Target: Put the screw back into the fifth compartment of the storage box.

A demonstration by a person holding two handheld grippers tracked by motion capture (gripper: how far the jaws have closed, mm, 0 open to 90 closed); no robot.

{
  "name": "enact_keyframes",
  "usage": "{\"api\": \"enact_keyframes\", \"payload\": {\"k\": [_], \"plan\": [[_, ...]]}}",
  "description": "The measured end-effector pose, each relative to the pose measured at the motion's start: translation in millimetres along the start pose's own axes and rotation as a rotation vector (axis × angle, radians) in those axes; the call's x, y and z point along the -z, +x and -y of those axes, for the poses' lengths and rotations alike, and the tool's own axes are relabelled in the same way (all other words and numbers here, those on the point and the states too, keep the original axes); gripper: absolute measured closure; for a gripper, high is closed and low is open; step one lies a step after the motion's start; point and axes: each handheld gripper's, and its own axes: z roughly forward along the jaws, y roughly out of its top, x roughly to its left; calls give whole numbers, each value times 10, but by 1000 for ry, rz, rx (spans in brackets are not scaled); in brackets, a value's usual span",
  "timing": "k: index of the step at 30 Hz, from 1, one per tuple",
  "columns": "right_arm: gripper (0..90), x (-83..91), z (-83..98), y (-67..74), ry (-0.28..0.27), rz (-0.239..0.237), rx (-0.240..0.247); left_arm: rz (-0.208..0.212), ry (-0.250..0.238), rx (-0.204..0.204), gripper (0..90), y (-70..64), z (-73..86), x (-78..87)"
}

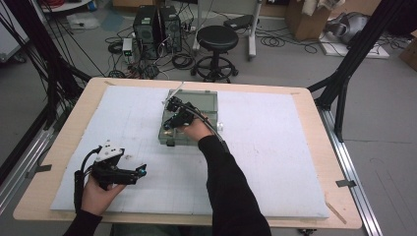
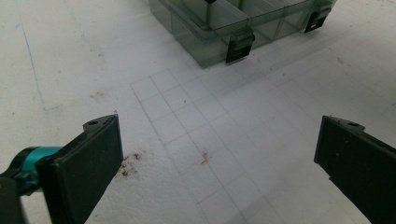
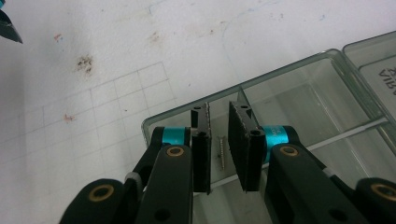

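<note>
Fingers [image 3: 201,140] of the right gripper [image 3: 219,149] stand only a narrow slit apart, hanging over a near compartment of the clear plastic organizer box [image 3: 327,93]. A small screw [image 3: 221,151] shows in the gap between them, lying lengthwise; the pads do not seem to press on it, and I cannot tell whether it rests on the compartment floor or hangs just above it. From the high view, the right gripper [image 1: 173,114] sits over the left part of the box [image 1: 209,105], with the person's dark-sleeved arm [image 1: 226,182] reaching in from the bottom edge.

The box itself lies toward the far middle of the white mat [image 1: 275,162] that covers the wooden table [image 1: 83,98]. Its lid is swung open at the far side, and thin dividers split the tray into compartments. Two black latches [image 2: 240,44] show on its near wall in the left gripper view.

Off to the near left, the left gripper [image 1: 138,171] is held low over the mat, well apart from the box, pointing toward the right. Its fingers [image 2: 88,163] are spread wide with nothing between them, just bare mat with a faint pencilled grid [image 2: 187,116] and a dark smudge [image 2: 128,163] beside the left one.

Beyond the table, a black stool [image 1: 216,42] and two computer towers [image 1: 156,29] stand on the grey floor among loose cables.
</note>
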Motion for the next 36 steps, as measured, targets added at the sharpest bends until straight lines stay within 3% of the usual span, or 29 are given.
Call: {"api": "enact_keyframes", "payload": {"k": [6,13,21,24,32,36], "plan": [[716,156,54,-3,-18,11,-8,-1,0,3,17,8,3,0],[549,404,165,-2,-78,21,-7,1,-2,3,17,-3,-1,-5],[378,669,340,-5,-105,32,-42,1,2,9,17,1,6,-8],[300,764,414,19,-146,51,-53,-1,3,6,17,5,6,-3],[192,947,631,44,-190,67,-94,-1,3,10,17,1,3,-5],[158,1005,745,53,-186,74,-98,-1,6,4,17,3,1,-3]]}}
